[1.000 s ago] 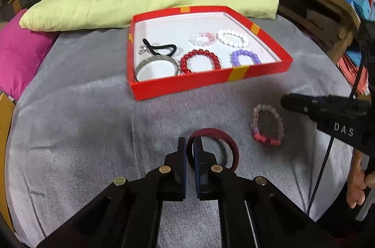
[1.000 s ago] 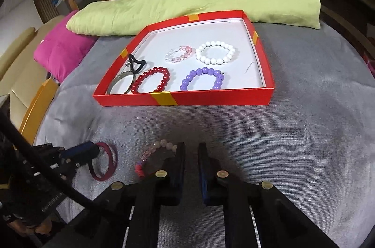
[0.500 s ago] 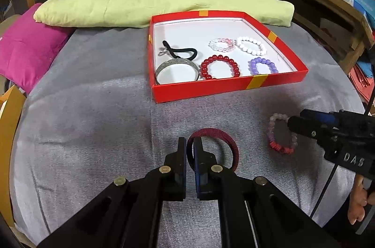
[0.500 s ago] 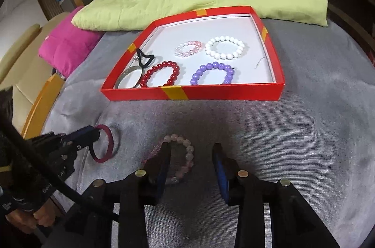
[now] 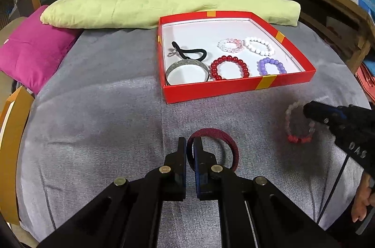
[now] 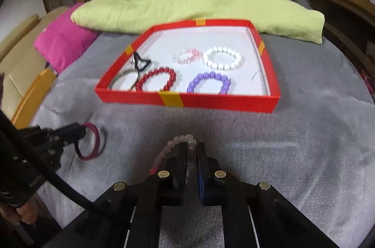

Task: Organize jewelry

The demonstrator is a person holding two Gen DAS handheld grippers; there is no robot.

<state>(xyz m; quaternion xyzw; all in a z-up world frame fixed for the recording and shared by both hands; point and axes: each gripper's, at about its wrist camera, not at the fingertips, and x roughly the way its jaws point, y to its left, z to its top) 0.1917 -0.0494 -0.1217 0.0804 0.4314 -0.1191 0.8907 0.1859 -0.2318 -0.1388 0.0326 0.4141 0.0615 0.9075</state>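
Left gripper [image 5: 190,149]: jaws clamped on the maroon bangle [image 5: 225,142], on the grey worktop [image 5: 93,119] short of the red tray [image 5: 234,89]; right gripper [image 6: 192,152]: jaws clamped on the pale beaded bracelet [image 6: 174,143]. Only the left wrist view shows that bracelet's red knot [image 5: 297,139].

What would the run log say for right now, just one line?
left gripper: shut on maroon bangle | right gripper: shut on pale bead bracelet | red tray: six pieces inside
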